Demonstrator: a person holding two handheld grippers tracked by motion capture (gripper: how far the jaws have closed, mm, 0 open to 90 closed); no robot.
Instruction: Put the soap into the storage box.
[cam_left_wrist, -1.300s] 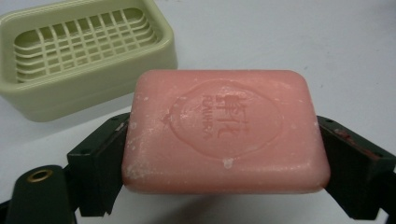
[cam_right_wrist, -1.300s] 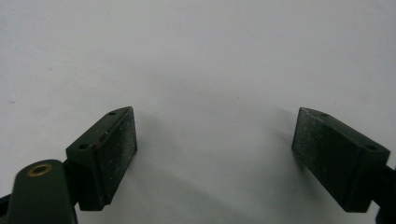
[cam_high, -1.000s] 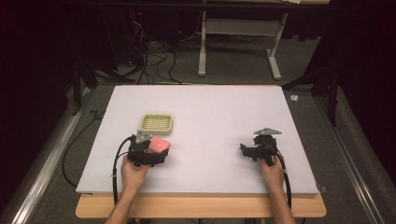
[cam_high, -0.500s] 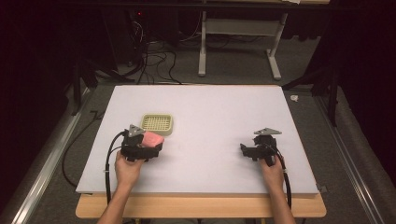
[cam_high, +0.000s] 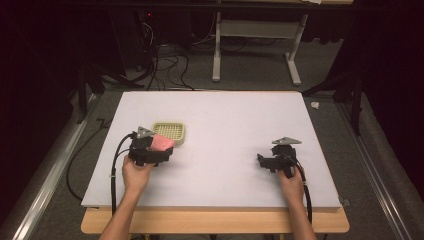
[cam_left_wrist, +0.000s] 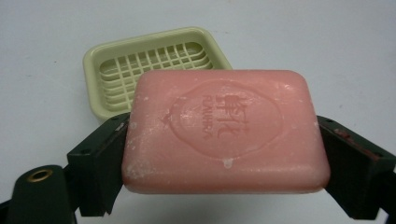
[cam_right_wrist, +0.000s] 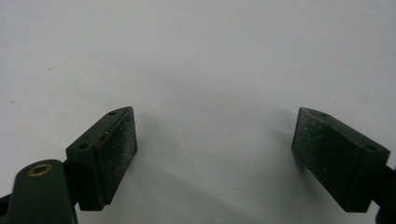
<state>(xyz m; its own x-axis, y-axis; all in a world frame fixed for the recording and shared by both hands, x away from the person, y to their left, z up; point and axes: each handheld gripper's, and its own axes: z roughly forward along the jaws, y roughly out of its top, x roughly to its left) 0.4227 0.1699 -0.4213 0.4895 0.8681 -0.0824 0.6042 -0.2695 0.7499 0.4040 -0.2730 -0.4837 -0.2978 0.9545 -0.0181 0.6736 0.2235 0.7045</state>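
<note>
Left gripper (cam_high: 159, 150) has the soap bar (cam_left_wrist: 225, 131) clamped between its jaws, one black pad pressed against each short end. The soap is pink, rectangular with rounded corners, dusted with pale flecks, and an oval stamp with lettering sits in its top face; that detail reads clearly in the left gripper view, while from the high view it is just a pink patch. Just ahead of the gripper lies the pale green soap dish (cam_left_wrist: 154, 65), slotted grid inside. Over on the other side, right gripper (cam_high: 262, 160) hangs low over bare white table (cam_high: 225, 115), jaws spread wide, nothing between them.
</note>
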